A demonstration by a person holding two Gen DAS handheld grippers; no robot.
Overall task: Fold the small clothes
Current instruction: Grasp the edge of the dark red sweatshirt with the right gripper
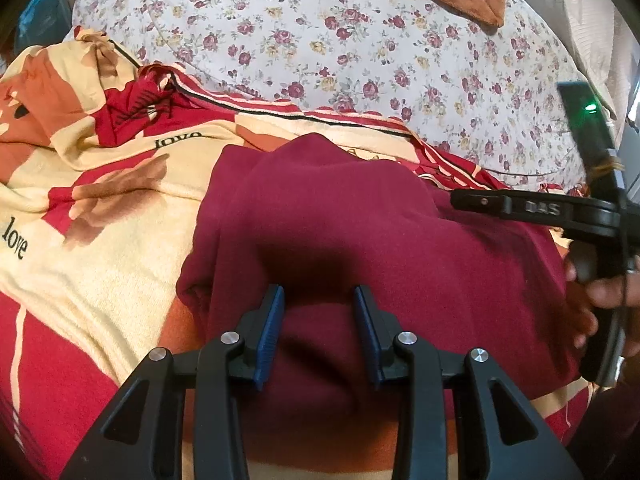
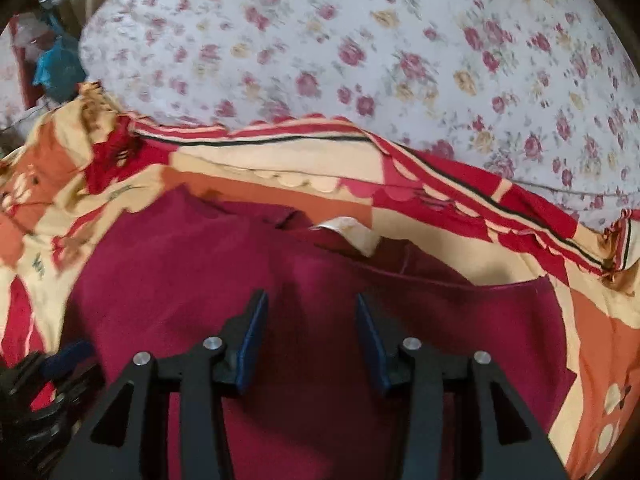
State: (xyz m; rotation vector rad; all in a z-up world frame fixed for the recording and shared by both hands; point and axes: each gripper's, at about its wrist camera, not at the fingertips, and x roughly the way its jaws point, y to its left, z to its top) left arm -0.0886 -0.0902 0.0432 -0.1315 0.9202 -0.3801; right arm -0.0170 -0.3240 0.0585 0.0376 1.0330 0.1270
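A maroon garment [image 1: 360, 220] lies partly folded on a red, cream and orange patterned blanket [image 1: 100, 208], which is spread over a bed with a white floral sheet [image 1: 360, 40] beyond it on the far side. In the left wrist view, the left gripper [image 1: 319, 328] hovers at the near edge of the garment, its blue-padded fingers [image 1: 272, 328] apart with only a hump of maroon cloth showing in the gap; the pads do not appear to pinch it. At the right, a hand [image 1: 600, 292] holds the right gripper's handle. In the right wrist view, the right gripper [image 2: 312, 340] hangs over the garment with its fingers apart and nothing between them. A pale collar label [image 2: 352, 232] shows at the garment's far edge. The cloth looks soft, light and limp, likely a knit that will sag and drape when lifted and slide little on the blanket. Good places to take hold seem to be an outer hem or a corner, pinching a single folded edge so the layers travel together.
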